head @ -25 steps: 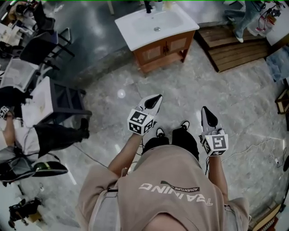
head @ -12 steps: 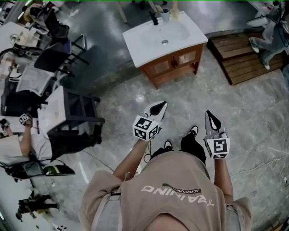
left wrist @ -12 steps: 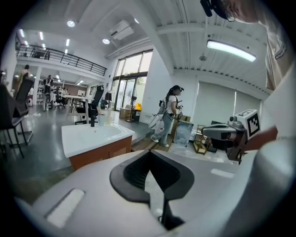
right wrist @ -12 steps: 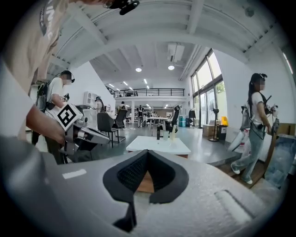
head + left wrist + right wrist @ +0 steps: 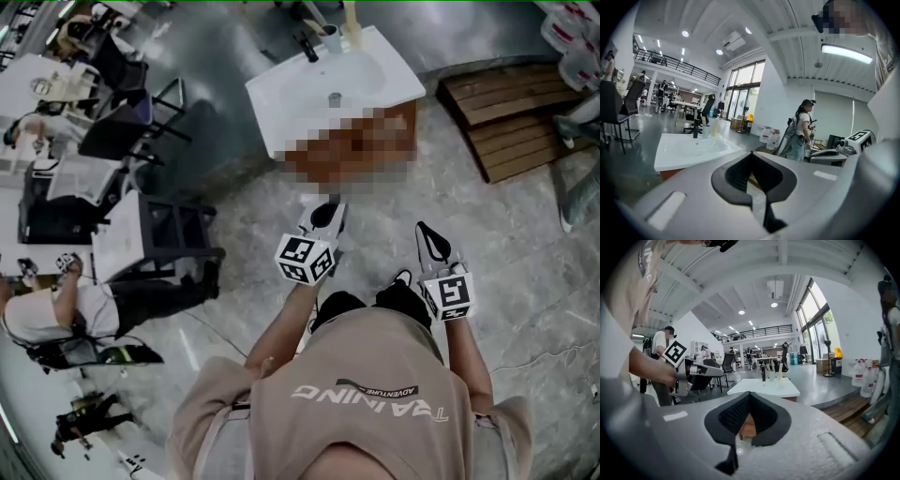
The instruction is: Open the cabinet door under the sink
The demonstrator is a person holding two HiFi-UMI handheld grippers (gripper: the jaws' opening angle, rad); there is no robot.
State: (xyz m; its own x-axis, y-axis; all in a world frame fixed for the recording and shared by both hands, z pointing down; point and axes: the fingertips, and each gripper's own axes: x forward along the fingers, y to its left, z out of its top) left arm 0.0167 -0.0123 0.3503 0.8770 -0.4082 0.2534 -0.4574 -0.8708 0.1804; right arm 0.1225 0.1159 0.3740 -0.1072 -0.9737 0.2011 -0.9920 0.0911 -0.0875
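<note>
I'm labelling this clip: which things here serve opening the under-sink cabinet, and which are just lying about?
Job: brown wooden cabinet; white rectangular sink; left gripper; right gripper.
Lying about: wooden slat platform; black office chair; black metal rack.

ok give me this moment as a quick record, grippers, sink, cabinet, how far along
left gripper: jaws together, empty, in the air, pointing toward the sink
right gripper: jaws together, empty, in the air
sink: white, ahead of the person, tap and cup at its far edge
cabinet: wooden, under the sink; door state cannot be made out
contact: neither gripper touches the cabinet
progress: door not yet reached
nearby: wooden platform right of the sink
</note>
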